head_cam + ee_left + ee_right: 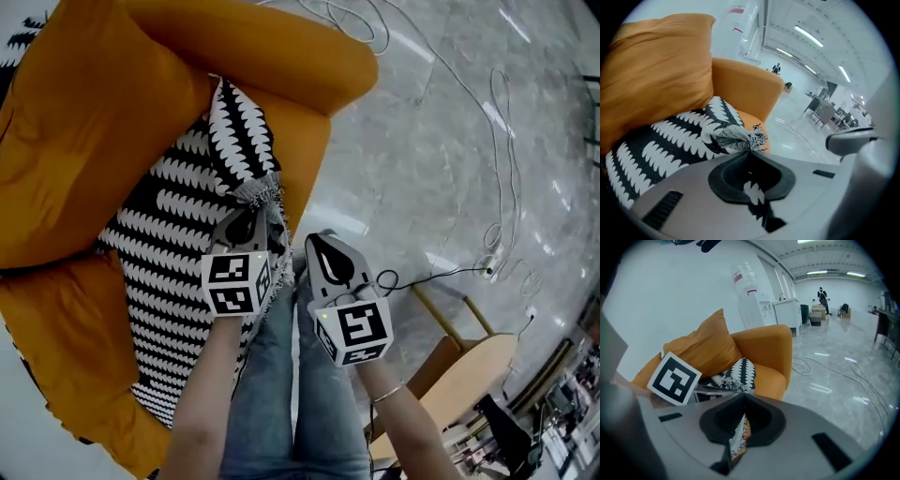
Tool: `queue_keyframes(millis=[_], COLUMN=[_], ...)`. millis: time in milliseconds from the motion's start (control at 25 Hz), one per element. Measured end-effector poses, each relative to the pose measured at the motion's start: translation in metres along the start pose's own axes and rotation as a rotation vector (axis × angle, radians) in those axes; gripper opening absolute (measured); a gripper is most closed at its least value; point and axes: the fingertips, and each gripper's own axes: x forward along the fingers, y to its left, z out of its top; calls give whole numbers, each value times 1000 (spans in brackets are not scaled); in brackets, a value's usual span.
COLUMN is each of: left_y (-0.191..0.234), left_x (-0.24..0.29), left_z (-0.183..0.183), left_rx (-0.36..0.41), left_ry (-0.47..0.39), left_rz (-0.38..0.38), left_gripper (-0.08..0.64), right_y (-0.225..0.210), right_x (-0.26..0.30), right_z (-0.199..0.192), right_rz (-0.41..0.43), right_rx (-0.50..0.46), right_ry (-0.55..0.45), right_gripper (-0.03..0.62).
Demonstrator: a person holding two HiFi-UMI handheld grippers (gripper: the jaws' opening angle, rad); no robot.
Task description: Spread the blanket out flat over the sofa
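A black-and-white patterned blanket [178, 234] lies bunched on the seat of the orange sofa [84, 122], one corner riding up against the armrest. At the seat's front edge, my left gripper [246, 223] is shut on the blanket's fringed edge; in the left gripper view the fabric [736, 138] gathers into the closed jaws [750, 152]. My right gripper [323, 246] is close beside it, just off the sofa's front. Its jaws [742, 397] are shut, and a strip of the patterned fabric [738, 434] shows between them.
An orange cushion [656, 70] leans on the sofa's back. The person's legs in jeans [281, 394] stand right at the sofa's front. Cables [497, 169] trail over the grey marble floor to the right. A wooden chair [469, 375] stands at the lower right.
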Motion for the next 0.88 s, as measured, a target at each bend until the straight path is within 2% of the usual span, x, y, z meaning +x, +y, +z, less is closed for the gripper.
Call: queue_keyframes(millis=[240,440,520,680,880], left_y=[-35,-69,-78,-76,-71], left_x=[23,51,63,87,100], left_z=[12,20,14,2,-9], left_rx=[58,152,173,164,202], left_ry=[27,88,120,184,210], left_rz=[-22,-47,-26,19,53], left_gripper=[26,26,26,26,26], right_y=[-32,-61,-72,-90,-109], right_x=[-15,-31,-39,-46,-47], right_z=[-4,-9,-16,-23,-34], right_rz=[-53,-89,-96,-106,-111], right_rx=[71,131,144,166,167], right_ry=[-12,-22,-26,-32,-37], right_gripper=[11,11,11,11,11])
